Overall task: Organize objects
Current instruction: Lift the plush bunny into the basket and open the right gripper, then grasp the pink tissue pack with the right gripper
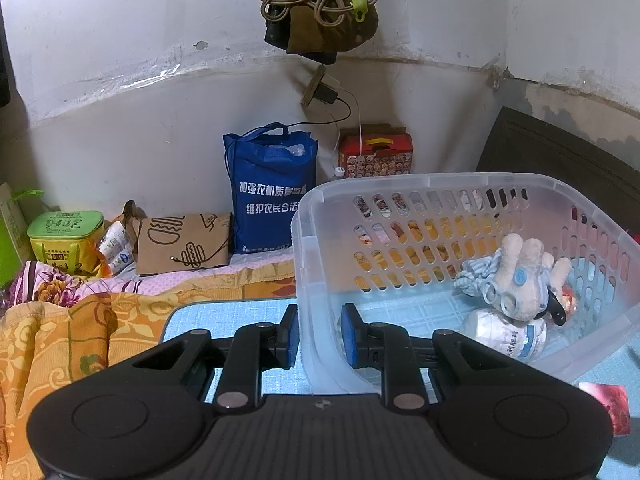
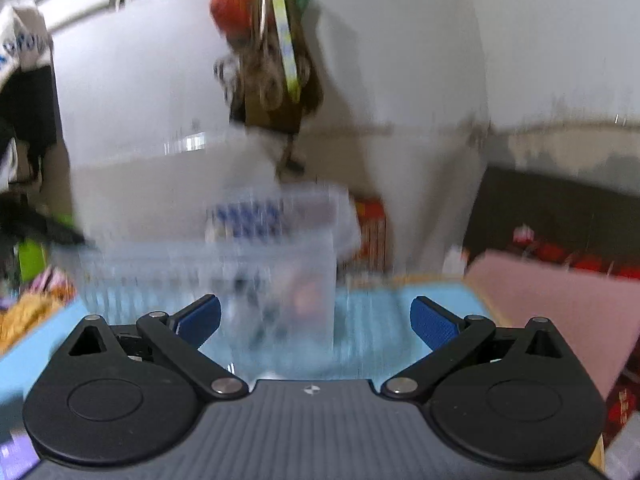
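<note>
Left wrist view: at nine o'clock a crumpled orange floral blanket (image 1: 60,344) lies beside the pale blue checked surface (image 1: 224,320). At six o'clock the left claw (image 1: 319,338) pinches the near wall of a clear plastic basket (image 1: 400,188) with slotted sides, blue pads pressing either face. Inside the basket, at three o'clock, a fuzzy beige stuffed toy (image 1: 520,276) with a blue button rests on a white wrapped roll (image 1: 504,330). Right wrist view is blurred: the right claw (image 2: 316,320) is spread wide and holds nothing, the basket (image 2: 272,264) smeared at twelve o'clock beyond it.
</note>
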The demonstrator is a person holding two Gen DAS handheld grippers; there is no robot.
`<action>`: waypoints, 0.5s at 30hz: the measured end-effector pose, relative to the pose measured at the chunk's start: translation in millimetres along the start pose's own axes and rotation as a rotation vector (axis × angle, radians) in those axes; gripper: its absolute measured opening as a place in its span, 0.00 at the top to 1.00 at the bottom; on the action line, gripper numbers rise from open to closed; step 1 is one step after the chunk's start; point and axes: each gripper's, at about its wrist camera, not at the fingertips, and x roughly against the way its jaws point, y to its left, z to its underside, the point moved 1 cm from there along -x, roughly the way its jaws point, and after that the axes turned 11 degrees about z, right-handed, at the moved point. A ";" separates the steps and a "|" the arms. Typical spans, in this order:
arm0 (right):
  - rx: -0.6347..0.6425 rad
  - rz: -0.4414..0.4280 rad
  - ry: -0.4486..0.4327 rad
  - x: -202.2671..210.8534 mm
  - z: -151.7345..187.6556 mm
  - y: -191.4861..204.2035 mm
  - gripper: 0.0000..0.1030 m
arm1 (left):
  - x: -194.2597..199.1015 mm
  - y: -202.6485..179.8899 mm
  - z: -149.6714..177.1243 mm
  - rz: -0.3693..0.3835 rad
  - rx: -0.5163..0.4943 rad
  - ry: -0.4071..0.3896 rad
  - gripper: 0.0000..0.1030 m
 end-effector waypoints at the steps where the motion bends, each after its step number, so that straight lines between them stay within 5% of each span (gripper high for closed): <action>1: 0.020 0.000 0.038 -3.6 5.3 1.1 0.00 | -0.2 0.1 -0.3 0.001 0.001 0.001 0.75; 6: 0.091 -0.018 0.163 -12.6 27.7 5.8 0.00 | -0.3 0.5 -0.8 -0.001 -0.001 0.001 0.74; 15: 0.173 -0.039 0.244 -19.2 41.6 22.7 0.00 | -0.3 1.7 0.0 0.002 0.001 0.003 0.74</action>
